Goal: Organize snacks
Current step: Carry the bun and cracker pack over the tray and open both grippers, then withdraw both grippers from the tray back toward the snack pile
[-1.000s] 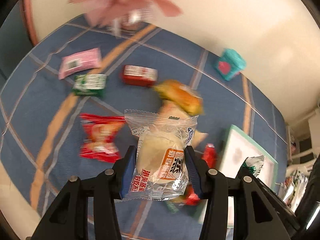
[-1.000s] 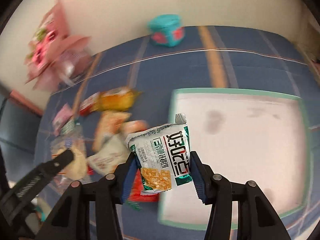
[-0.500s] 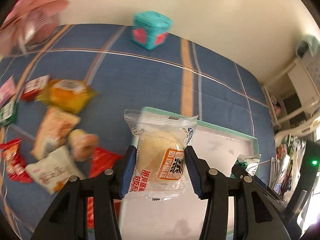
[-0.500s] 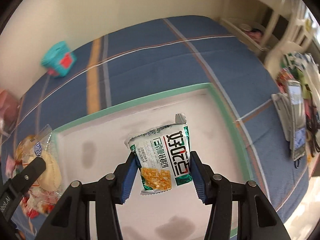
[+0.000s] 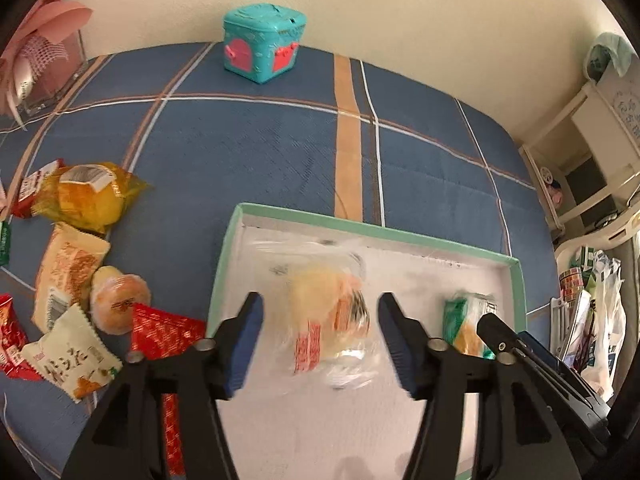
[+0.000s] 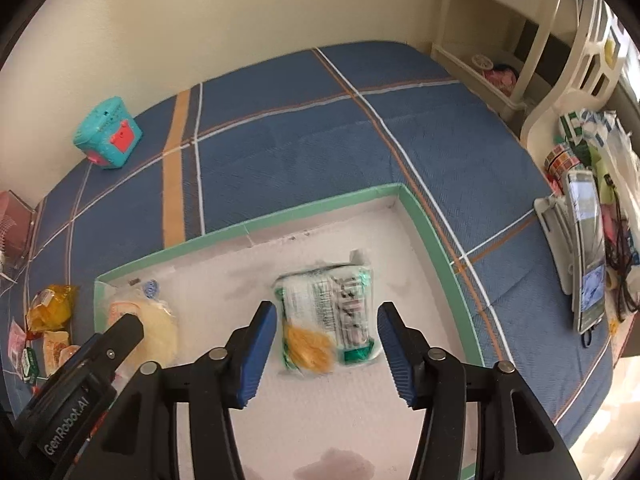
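My left gripper (image 5: 320, 344) is open above the white tray with a green rim (image 5: 360, 227). A clear-wrapped pale bun (image 5: 326, 312), blurred, is loose between its jaws over the tray floor. My right gripper (image 6: 326, 350) is open too. A green and white snack packet (image 6: 330, 314), blurred, lies in the tray (image 6: 340, 204) between its jaws. The bun also shows in the right wrist view (image 6: 148, 316) at the tray's left side. The packet shows in the left wrist view (image 5: 466, 322).
Several loose snacks (image 5: 76, 264) lie on the blue plaid cloth left of the tray. A teal toy box (image 5: 264, 42) stands by the wall. A pink paper flower in a clear holder (image 5: 36, 60) is far left. A phone and clutter (image 6: 586, 240) sit right.
Both grippers have opened over the tray. The bun has left the left gripper and the green packet has left the right gripper; both have dropped into the tray.
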Tool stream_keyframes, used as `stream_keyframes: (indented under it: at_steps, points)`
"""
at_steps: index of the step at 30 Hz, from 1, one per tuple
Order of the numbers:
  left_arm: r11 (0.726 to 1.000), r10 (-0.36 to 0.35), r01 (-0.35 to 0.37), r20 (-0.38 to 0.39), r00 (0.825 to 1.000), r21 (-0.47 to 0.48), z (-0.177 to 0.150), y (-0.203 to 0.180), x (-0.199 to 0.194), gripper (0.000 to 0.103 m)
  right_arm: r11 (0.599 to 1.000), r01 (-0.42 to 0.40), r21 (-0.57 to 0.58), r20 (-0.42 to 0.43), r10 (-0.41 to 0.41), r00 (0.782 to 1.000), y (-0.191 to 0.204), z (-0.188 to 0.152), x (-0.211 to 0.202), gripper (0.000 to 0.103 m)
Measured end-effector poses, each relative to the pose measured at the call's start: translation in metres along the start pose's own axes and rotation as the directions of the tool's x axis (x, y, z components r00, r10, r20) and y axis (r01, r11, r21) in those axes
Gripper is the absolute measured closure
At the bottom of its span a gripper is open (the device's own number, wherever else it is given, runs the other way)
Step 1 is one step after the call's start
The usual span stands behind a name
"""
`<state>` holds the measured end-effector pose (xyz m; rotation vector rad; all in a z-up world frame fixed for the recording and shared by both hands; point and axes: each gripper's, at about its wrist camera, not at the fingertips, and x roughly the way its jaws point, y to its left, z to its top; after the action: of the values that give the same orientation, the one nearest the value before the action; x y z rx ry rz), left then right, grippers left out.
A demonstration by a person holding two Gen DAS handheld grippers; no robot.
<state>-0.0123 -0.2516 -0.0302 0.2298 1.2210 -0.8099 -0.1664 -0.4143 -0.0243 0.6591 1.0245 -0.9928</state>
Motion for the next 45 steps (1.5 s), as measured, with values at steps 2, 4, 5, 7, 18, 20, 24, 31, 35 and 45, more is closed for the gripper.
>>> stream_keyframes:
  at_steps: [2,4,5,7,18,20,24,31,35,45]
  points:
    - [1.000,0.007,-0.007,0.008,1.000,-0.005,-0.001,0.002,-0.007,0.038,1.000,0.003,0.001,0.009,-0.003,1.000,0.000,-0.001,-0.006,0.036]
    - [1.000,0.026,-0.026,0.018,0.999,-0.013,-0.005,0.007,-0.013,0.035,1.000,0.000,-0.003,0.012,0.000,1.000,0.000,-0.004,-0.009,0.032]
    - [0.999,0.040,-0.040,0.022,0.999,-0.018,-0.007,0.010,-0.017,0.026,1.000,0.003,-0.008,0.014,-0.003,1.000,0.001,-0.006,-0.012,0.029]
    - [0.997,0.074,-0.073,0.036,0.997,-0.030,-0.010,0.017,-0.023,0.017,1.000,0.010,-0.024,0.018,-0.009,1.000,0.003,-0.010,-0.016,0.025]
    - [0.972,0.236,-0.236,0.161,0.958,-0.021,-0.033,0.055,-0.071,0.004,0.993,-0.077,-0.086,0.024,0.079,0.997,0.024,-0.040,-0.033,0.000]
    - [0.968,0.248,-0.248,0.178,0.952,-0.024,-0.038,0.060,-0.077,0.004,0.990,-0.096,-0.102,0.016,0.098,0.995,0.030,-0.045,-0.033,0.000]
    - [0.960,0.276,-0.277,0.200,0.940,-0.022,-0.044,0.068,-0.090,0.004,0.975,-0.189,-0.119,-0.020,0.188,0.982,0.044,-0.055,-0.031,0.000]
    - [0.938,0.347,-0.344,0.162,0.924,-0.047,-0.052,0.088,-0.093,0.004,0.969,-0.228,-0.101,0.010,0.230,0.973,0.054,-0.071,-0.038,0.000]
    - [0.935,0.353,-0.344,0.150,0.924,-0.081,-0.056,0.101,-0.097,0.004,0.976,-0.186,-0.114,0.061,0.194,0.979,0.058,-0.073,-0.047,0.000]
    - [0.943,0.322,-0.301,0.163,0.932,-0.140,-0.059,0.148,-0.107,0.004,0.968,-0.183,-0.171,0.070,0.198,0.978,0.087,-0.083,-0.047,0.000]
